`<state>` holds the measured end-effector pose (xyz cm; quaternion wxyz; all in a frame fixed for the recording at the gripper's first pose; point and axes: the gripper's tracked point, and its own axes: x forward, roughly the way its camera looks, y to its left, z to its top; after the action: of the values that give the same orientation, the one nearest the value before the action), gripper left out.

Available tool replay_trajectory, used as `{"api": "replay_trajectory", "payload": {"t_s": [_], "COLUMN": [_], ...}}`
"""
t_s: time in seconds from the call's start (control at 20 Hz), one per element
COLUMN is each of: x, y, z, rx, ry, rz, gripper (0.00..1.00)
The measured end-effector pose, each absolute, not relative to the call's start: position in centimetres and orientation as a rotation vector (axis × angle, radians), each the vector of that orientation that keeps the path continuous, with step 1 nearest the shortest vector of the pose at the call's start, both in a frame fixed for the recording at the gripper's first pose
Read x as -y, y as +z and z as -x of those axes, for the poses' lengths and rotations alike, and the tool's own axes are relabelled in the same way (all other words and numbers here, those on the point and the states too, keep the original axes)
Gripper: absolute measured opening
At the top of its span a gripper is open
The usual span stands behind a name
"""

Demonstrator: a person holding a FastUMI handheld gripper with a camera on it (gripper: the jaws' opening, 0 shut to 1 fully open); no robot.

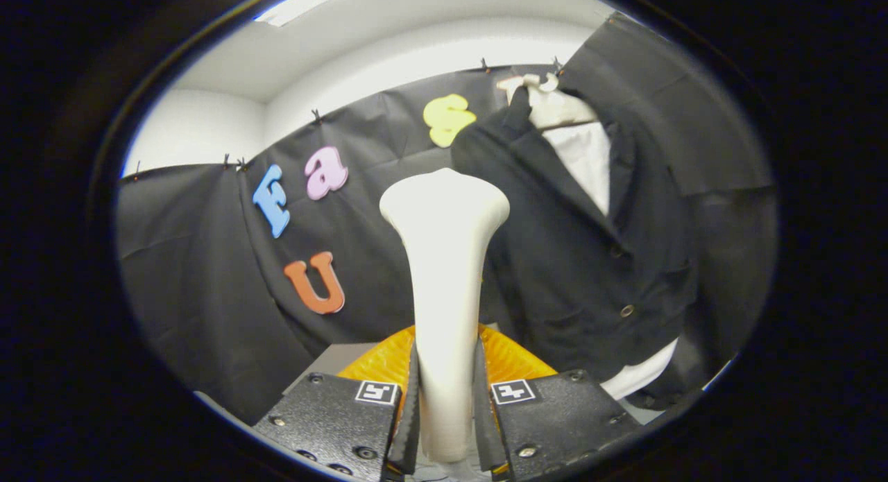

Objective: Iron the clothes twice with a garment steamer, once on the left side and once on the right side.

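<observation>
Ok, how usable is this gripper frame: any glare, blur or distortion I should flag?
Gripper view: strong fisheye bending, wall edges curve; the white steamer, held between the tongs, is bright and nearly blown out at its head; the black jacket reads dark with little fabric detail, though its buttons show; ceiling light glares; no obvious motion blur.

Light came from a ceiling panel (305, 7) overhead, which blew out to plain white with the upper wall (430, 55). The scene was evenly lit, without hard shadows. The white steamer (444, 274), clamped between the gripper (445, 412) fingers, was bright and sharp with soft shading on its sides. The black jacket (576, 260) lost fold detail in darkness. Fisheye bending curved the edges.
</observation>
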<state>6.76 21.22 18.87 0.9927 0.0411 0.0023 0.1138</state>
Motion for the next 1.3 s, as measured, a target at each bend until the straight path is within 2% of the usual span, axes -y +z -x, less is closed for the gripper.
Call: {"api": "replay_trajectory", "payload": {"t_s": [0.3,0.75,1.3], "x": [-15.7,-11.6,-11.2], "y": [27.1,33.8,33.0], "z": [-5.1,-9.9,-17.3], "rx": [0.202,0.341,0.309], "ry": [0.118,0.060,0.077], "rz": [-0.051,0.008,0.108], "gripper": [0.36,0.36,0.36]}}
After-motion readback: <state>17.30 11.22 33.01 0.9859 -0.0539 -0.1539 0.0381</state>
